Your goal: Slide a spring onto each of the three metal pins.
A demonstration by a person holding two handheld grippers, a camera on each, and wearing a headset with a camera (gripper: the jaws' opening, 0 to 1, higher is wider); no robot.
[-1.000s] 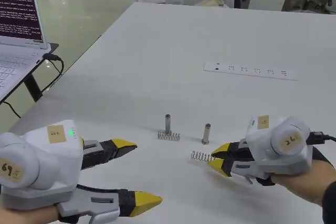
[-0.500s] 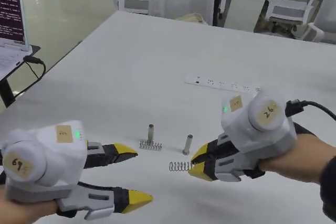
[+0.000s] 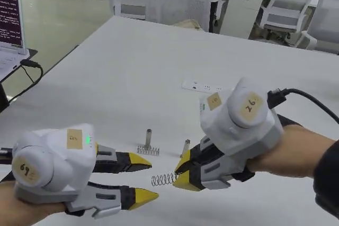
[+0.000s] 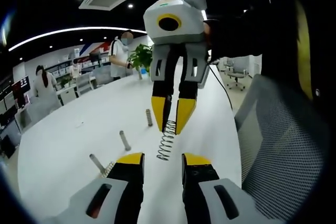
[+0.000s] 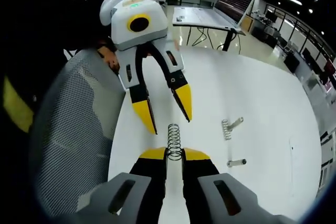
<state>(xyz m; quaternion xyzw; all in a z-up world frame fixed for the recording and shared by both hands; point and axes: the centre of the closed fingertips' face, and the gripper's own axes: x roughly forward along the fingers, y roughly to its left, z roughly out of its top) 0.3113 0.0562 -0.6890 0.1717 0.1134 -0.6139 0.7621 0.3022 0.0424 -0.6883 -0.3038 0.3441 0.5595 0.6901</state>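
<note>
Pinching spring [image 5: 174, 137] by one end in right gripper [image 5: 175, 155]; light, bendy, likely wobbly ahead of jaws. Holding left gripper [image 4: 164, 160] agape just short of free end. Better steadied mid-coil.

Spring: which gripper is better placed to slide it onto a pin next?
Right. The right gripper is shut on one end of the spring, with an upright pin close beside it. The left gripper is open and holds nothing.
</note>
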